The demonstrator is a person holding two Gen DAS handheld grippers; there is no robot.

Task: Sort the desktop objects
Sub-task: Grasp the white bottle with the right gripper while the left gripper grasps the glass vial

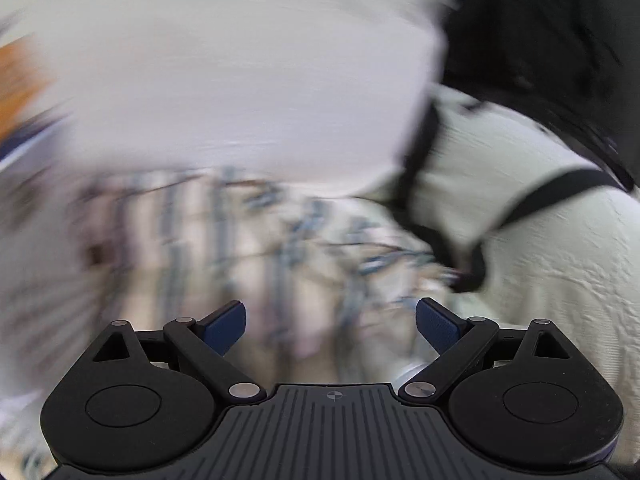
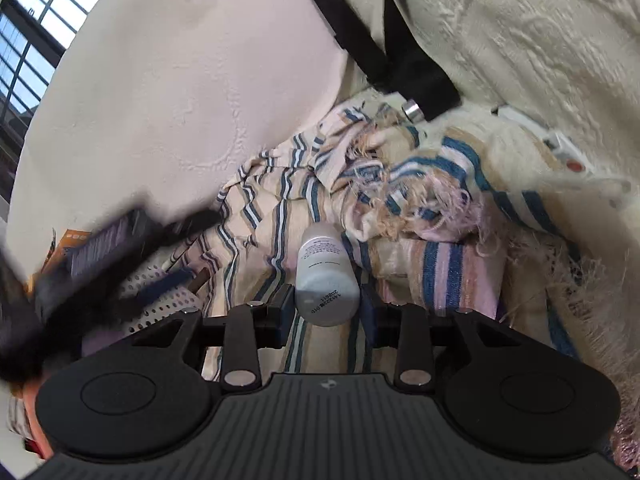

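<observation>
A white cylindrical bottle [image 2: 324, 268] with printed text lies along my right gripper [image 2: 326, 304], base toward the camera. Both blue pads [image 2: 285, 304] press on its sides, so the gripper is shut on it, held above a striped fringed cloth [image 2: 264, 208]. In the left wrist view, which is heavily blurred, my left gripper [image 1: 331, 320] stands open with nothing between its fingers. It hangs over the same striped cloth [image 1: 240, 240]. The left gripper also shows as a dark blur [image 2: 100, 256] at the left of the right wrist view.
A person in a cream knitted top [image 2: 520, 40] with black straps [image 2: 400, 60] is close at the right. A white perforated container [image 2: 160, 292] and an orange box [image 2: 68, 240] lie at the left. A pale wall [image 2: 160, 100] and a window [image 2: 40, 20] are behind.
</observation>
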